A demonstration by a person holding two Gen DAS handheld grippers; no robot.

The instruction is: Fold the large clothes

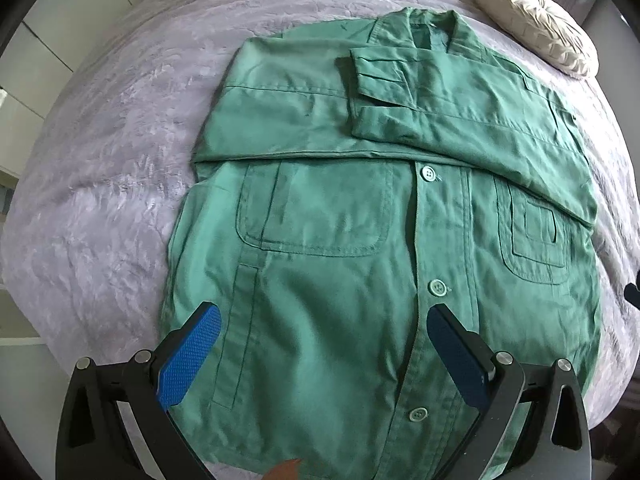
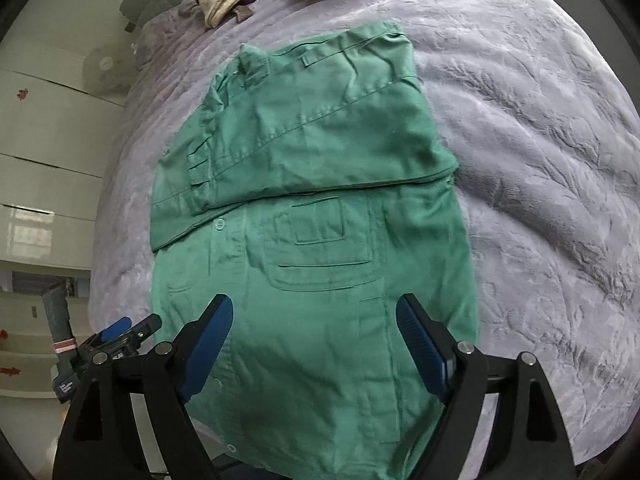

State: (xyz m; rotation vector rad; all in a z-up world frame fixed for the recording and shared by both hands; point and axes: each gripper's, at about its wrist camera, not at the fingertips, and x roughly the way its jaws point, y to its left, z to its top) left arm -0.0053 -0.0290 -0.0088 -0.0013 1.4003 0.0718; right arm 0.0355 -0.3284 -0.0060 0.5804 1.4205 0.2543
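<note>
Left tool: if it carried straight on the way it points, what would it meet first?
Most likely the green jacket, on its lower front panel beside the button placket. The left tool stands open and empty above that cloth. How far above is unclear.

Home bedroom: bed with lilac bedspread [image 2: 520,120], pillow [image 1: 536,36] (drawers [image 2: 48,152] alongside).

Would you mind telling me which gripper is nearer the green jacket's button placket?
Left. The left gripper hangs over the button placket; the right gripper hangs over the pocket side beyond it.
</note>
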